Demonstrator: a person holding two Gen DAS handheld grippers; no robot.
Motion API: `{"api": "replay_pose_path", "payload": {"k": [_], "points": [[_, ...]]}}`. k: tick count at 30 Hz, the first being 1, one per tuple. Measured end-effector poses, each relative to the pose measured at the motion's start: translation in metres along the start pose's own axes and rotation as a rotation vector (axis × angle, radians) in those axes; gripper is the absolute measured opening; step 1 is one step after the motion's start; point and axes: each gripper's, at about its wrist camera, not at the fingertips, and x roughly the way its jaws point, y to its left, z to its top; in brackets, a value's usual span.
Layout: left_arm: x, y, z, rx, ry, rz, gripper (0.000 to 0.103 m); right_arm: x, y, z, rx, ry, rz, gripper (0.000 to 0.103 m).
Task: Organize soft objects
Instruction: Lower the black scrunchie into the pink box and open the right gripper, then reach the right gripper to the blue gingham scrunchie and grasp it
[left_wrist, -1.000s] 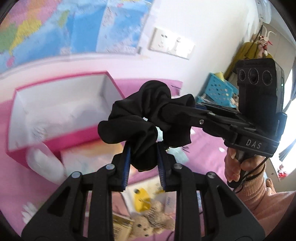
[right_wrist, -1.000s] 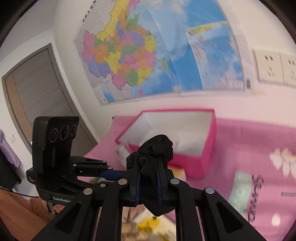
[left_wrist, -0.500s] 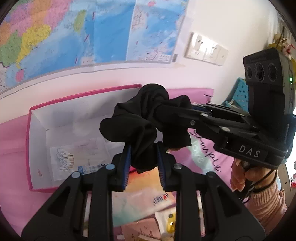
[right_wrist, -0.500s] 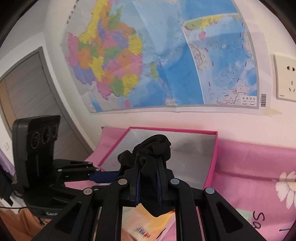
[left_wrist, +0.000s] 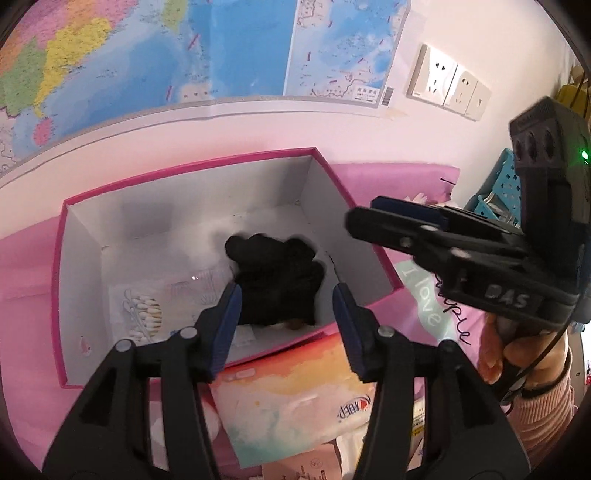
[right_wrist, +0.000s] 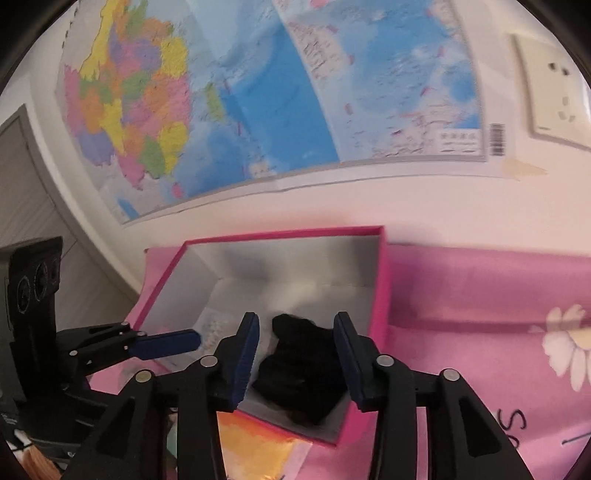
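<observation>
A pink box (left_wrist: 373, 254) with white inner walls is seen on a pink cloth (right_wrist: 480, 288), open at the top, below a wall map (left_wrist: 229, 48). On the box floor at the left, a clear packet of cotton swabs (left_wrist: 142, 314) is laid flat. Just to its right, a black scrunchie (left_wrist: 275, 284) is found inside the box, near the front wall.

The left gripper (left_wrist: 286, 314) is held above the box with its jaws opening. The scrunchie is seen in the gap between them but lower down, in the box, with neither blue pad touching it.

In the right wrist view the right gripper (right_wrist: 295, 350) is likewise shown with its jaws opening, and the scrunchie (right_wrist: 303, 365) is framed between them, blurred, apart from both pads. A pastel packet (left_wrist: 295, 391) is laid just in front of the box, partly under the left gripper. At the far right, wall sockets (left_wrist: 447, 83) are mounted.
</observation>
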Motion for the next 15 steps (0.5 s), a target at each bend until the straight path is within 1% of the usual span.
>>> {"api": "replay_pose_path", "payload": {"k": [3, 8, 12, 14, 15], "points": [[-0.01, 0.002, -0.006, 0.006, -0.029, 0.005, 0.053, -0.015, 0.005, -0.005, -0.017, -0.018, 0.022, 0.045], [-0.035, 0.0, -0.022, 0.019, -0.078, -0.038, 0.053, -0.037, 0.021, -0.017, -0.067, -0.02, 0.056, 0.05], [-0.062, -0.003, -0.04, 0.038, -0.127, -0.075, 0.053, -0.064, 0.028, -0.027, -0.073, -0.048, 0.12, 0.052], [-0.073, -0.006, -0.05, 0.047, -0.141, -0.092, 0.053, -0.077, 0.032, -0.032, -0.072, -0.065, 0.147, 0.056], [-0.078, -0.006, -0.054, 0.048, -0.145, -0.098, 0.053, -0.084, 0.033, -0.036, -0.067, -0.072, 0.163, 0.057]]}}
